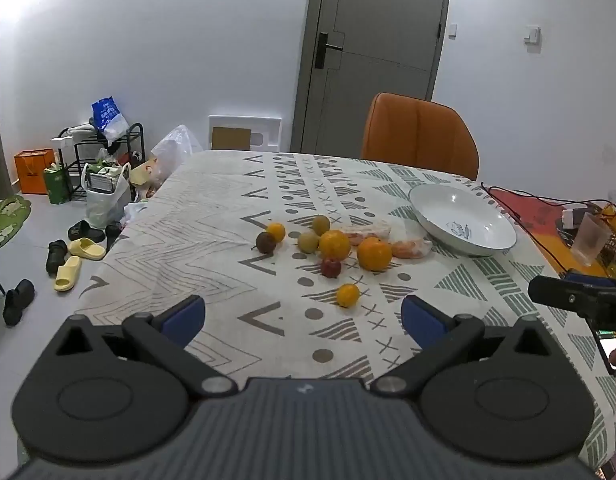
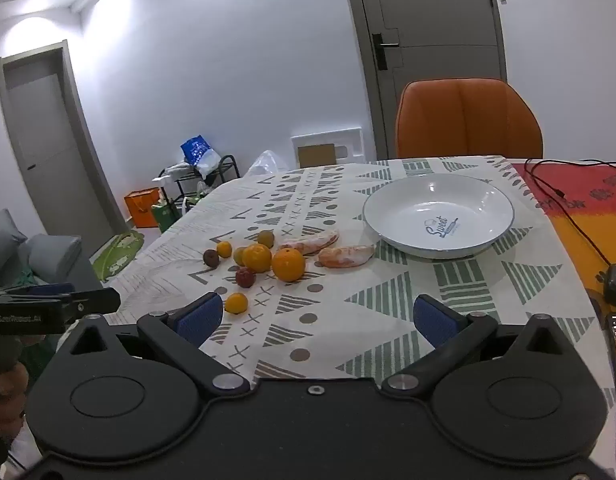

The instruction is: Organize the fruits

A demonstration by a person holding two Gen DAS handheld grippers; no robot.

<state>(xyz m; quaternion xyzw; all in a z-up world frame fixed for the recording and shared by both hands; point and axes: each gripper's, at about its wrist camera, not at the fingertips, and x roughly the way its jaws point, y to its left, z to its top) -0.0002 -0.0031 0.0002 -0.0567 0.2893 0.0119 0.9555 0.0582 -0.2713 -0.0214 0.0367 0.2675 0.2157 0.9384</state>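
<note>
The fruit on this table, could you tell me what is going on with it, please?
A person holds a two-finger gripper in each hand above the patterned tablecloth. The left gripper and the right gripper are both open and hold nothing. The fruit lies loose in a cluster on the cloth: two large oranges, smaller citrus, a red fruit and peeled segments. The white bowl beside them has no fruit in it; sorting has not visibly begun.

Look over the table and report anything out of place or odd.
All the fruit lies loose on the tablecloth while the white bowl beside it is empty. Two peeled citrus segments lie bare on the cloth. A black cable trails across the table's right side. Nothing is spilled or broken.
</note>
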